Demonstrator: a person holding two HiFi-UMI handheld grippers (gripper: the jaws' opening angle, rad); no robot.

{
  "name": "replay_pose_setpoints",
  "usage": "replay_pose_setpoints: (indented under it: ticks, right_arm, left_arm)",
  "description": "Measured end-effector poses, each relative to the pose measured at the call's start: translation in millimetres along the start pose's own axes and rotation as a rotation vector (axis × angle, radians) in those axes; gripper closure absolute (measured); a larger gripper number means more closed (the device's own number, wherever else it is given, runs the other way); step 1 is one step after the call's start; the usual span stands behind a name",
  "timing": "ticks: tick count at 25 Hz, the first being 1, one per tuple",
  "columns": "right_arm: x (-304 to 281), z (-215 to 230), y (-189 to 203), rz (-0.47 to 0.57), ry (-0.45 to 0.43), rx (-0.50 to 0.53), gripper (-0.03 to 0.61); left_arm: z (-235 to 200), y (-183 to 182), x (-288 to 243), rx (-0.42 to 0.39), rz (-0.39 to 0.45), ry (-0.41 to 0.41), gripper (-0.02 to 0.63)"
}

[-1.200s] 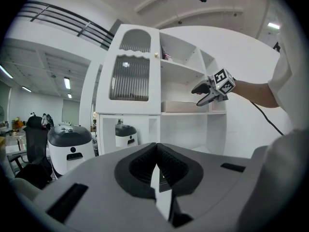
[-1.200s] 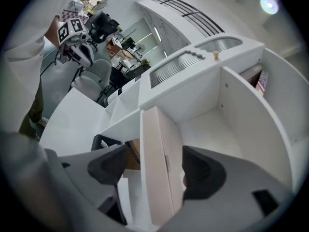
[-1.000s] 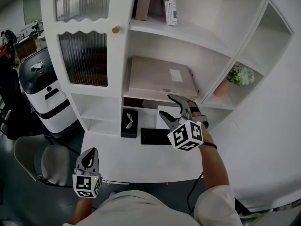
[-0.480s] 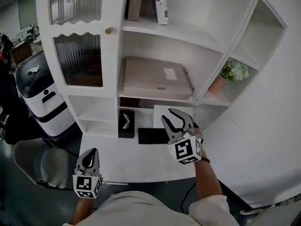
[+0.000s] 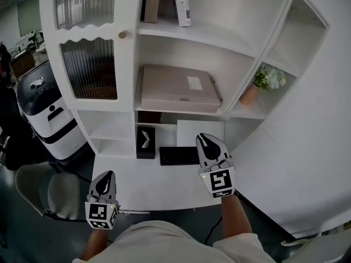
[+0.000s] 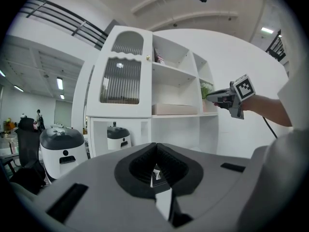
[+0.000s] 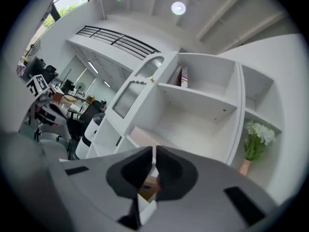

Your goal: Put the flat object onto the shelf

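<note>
The flat object, a thin beige box (image 5: 178, 88), lies flat on the middle shelf of the white cabinet (image 5: 192, 34); it also shows as a beige box (image 6: 176, 109) in the left gripper view and a beige box (image 7: 145, 138) in the right gripper view. My right gripper (image 5: 204, 139) hovers over the desk, below and in front of that shelf, apart from the box. Its jaws have just been closing and now stand shut with nothing between them. My left gripper (image 5: 107, 175) hangs low at the desk's front left edge, shut and empty.
A black keyboard (image 5: 178, 155), a black tissue box (image 5: 145, 141) and a white sheet (image 5: 200, 131) lie on the desk under the shelf. A potted plant (image 5: 258, 86) stands in the right compartment, books (image 5: 181, 1) above. A chair (image 5: 44, 188) and a white-and-black machine (image 5: 44, 106) stand at left.
My right gripper drew back from the shelf toward me, rolled upright, and its jaws closed. The beige box stays on the shelf. The left gripper kept still.
</note>
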State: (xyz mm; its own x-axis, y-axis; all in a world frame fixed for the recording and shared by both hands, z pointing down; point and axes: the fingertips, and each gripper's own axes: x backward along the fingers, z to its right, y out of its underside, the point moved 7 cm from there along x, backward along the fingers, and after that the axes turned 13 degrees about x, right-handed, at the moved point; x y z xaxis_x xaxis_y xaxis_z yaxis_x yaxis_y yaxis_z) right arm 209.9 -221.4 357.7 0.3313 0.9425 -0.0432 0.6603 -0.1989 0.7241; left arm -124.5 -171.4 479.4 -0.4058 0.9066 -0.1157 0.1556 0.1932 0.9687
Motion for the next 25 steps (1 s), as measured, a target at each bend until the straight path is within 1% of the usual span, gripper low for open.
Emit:
replay_pose_setpoints:
  ticks: [3, 8, 18, 25]
  right_arm:
    - [10.1, -0.7, 4.7, 0.006, 0.019, -0.074, 0.574]
    - [26.6, -5.7, 11.9, 0.007, 0.041, -0.153, 0.575]
    - [53.9, -12.7, 23.1, 0.0, 0.093, -0.273, 0.575]
    - [66.3, -19.9, 31.1, -0.006, 0.117, -0.338, 0.575]
  left_arm:
    - [0.4, -0.8, 1.6, -0.004, 0.0, 0.002, 0.614]
    - [1.0, -0.9, 3.6, -0.006, -0.001, 0.007, 0.613]
    - [4.4, -0.4, 6.1, -0.011, -0.005, 0.015, 0.613]
    - [6.7, 1.4, 9.3, -0.014, -0.012, 0.016, 0.613]
